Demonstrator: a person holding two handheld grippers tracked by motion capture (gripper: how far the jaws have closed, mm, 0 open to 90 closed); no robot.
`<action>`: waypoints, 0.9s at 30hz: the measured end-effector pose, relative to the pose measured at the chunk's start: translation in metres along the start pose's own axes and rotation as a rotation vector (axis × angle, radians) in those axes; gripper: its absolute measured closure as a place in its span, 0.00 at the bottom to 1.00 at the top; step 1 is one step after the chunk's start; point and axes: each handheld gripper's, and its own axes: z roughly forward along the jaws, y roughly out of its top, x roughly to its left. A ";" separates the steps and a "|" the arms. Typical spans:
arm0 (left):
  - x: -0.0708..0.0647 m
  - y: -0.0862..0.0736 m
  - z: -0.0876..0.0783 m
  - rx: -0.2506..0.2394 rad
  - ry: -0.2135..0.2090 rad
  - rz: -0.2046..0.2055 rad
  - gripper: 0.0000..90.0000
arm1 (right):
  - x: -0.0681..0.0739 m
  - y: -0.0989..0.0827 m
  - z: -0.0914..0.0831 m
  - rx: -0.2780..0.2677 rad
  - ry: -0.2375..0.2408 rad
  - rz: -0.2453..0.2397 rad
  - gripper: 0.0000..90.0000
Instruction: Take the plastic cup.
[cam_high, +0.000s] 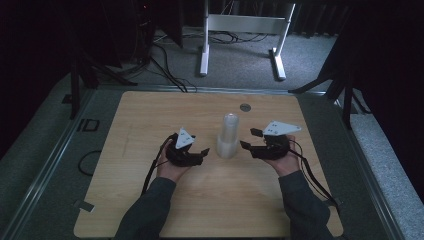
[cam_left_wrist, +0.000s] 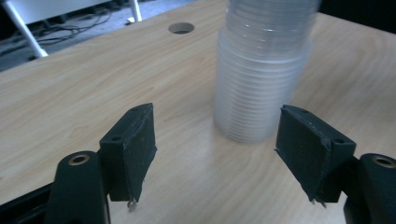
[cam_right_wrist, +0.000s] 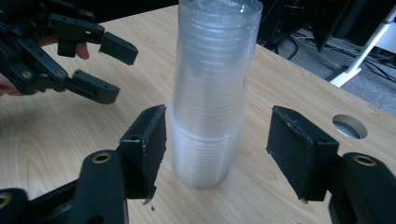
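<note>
- Flanking the stack of clear plastic cups (cam_high: 228, 136), my two sets of fingers stand on either side of it, holding nothing.
- My left gripper (cam_left_wrist: 233, 154) has its fingers (cam_left_wrist: 133, 149) partly spread; the stack sits just beyond them, a little toward the right-hand one, untouched.
- My right gripper (cam_right_wrist: 219, 154) is spread about as far, its fingers (cam_right_wrist: 299, 149) either side of the stack's lower section, with gaps to the cups.
- The stack stands upright near the middle of the desk (cam_high: 150, 200), a narrower run of cups rising out of a wider base run, in front of a round cable hole (cam_high: 245, 107).
- I judge this as the approach step: lined up, not yet gripping.
- Next, one gripper should close on the lower cups to steady them, while the other rises to the upper run and pinches gently; thin cups may buckle or tip.
</note>
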 end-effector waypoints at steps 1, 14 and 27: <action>0.000 0.000 0.000 0.000 0.000 0.000 0.32 | 0.000 0.001 0.000 -0.002 0.000 -0.001 0.41; -0.005 0.011 0.031 0.000 -0.083 -0.058 0.21 | -0.002 0.026 0.012 0.009 0.009 -0.039 0.31; -0.018 0.021 0.057 0.002 -0.101 -0.055 0.15 | -0.003 0.035 0.017 0.000 0.025 -0.038 0.21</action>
